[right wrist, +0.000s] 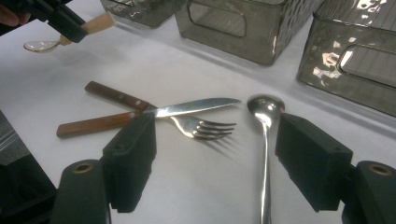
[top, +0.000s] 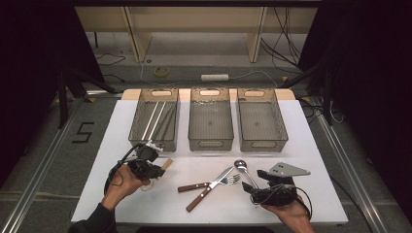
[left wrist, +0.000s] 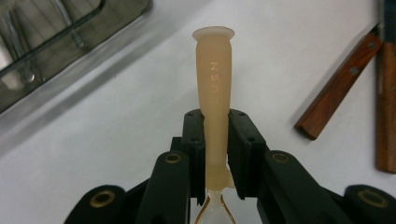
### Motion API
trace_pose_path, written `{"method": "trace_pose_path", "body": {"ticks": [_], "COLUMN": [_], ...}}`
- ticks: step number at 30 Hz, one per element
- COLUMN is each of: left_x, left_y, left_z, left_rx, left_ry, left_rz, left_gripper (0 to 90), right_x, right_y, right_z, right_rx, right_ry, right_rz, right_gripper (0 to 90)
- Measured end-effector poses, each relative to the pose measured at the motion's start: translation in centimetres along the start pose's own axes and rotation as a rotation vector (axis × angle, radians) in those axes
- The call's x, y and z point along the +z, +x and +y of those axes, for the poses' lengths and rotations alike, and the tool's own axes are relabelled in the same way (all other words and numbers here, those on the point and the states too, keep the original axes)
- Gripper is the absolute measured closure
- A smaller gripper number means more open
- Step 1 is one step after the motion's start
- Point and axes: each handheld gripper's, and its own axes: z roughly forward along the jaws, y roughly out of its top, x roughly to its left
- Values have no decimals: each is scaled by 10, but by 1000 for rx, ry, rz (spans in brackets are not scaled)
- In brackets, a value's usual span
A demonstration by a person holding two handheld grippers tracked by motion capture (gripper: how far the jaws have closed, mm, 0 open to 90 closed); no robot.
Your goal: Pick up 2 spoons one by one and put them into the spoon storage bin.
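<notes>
Left gripper view shows the left gripper (left wrist: 216, 140) with its two black fingers (left wrist: 194, 140) closed on the cream handle of a small spoon (left wrist: 214, 79). On this handle I can read the raised letters "NSU", written along its length. The handle points away from the camera and ends in a flat, wider tip. Below the fingers, the clear bowl of the spoon shows with a thin amber edge. To the right lie two brown wooden handles with rivets.

From the high view, the left gripper (top: 154, 167) is held above the white worktop (top: 301, 145), just in front of the left tray (top: 154, 119). Two thin white sticks (top: 154, 119) lie inside this tray. The middle tray (top: 210, 119) and the right tray (top: 260, 121) stand beside it in one row. On the floor at the left, a black mark reads "5" (top: 83, 132).

In the right gripper view, the right gripper (right wrist: 212, 156) has its fingers (right wrist: 133, 154) wide open and holds nothing. A metal spoon (right wrist: 265, 121) lies on the worktop between them, closer to the right finger, its bowl pointing toward the trays. A knife (right wrist: 159, 108) and a fork (right wrist: 140, 122), both with wooden handles, lie crossed on the worktop, near the left finger. The left gripper with the small spoon appears at the upper left of this view.
</notes>
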Motion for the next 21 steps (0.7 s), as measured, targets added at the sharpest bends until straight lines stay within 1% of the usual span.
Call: {"method": "trace_pose_path", "body": {"ticks": [4,6,8,11,12,14,16,18,19,21], "left_x": [-2,-3,-6,-11,-11,-12,-11,-10,-10,-10], "left_y": [-2,-2,-3,-6,-7,-9,-10,-10,-10,-8], "left_z": [8,13,19,31,34,43,51,59,63,71], "left_rx": [11,7,17,31,37,46,50,49,47,51], "left_ry": [-16,-34,-47,-71,-73,-88,-97,-109,-121,-125], "left_rz": [-20,-32,-33,-48,-52,-49,-49,-58,-52,-58], "left_gripper": [773,773,773,773,773,773,773,773,772,772], "right_x": [0,0,0,0,0,0,0,0,0,0], "right_y": [-1,-1,-1,-1,-1,-1,-2,-2,-2,-2], "right_z": [0,0,0,0,0,0,0,0,0,0], "right_rx": [5,7,6,9,9,10,10,10,9,11], "right_ry": [0,-2,-4,1,-1,-2,0,-4,-5,-5], "right_rz": [0,0,1,3,3,3,1,1,1,1], "right_gripper": [301,301,301,301,301,301,301,301,301,301]}}
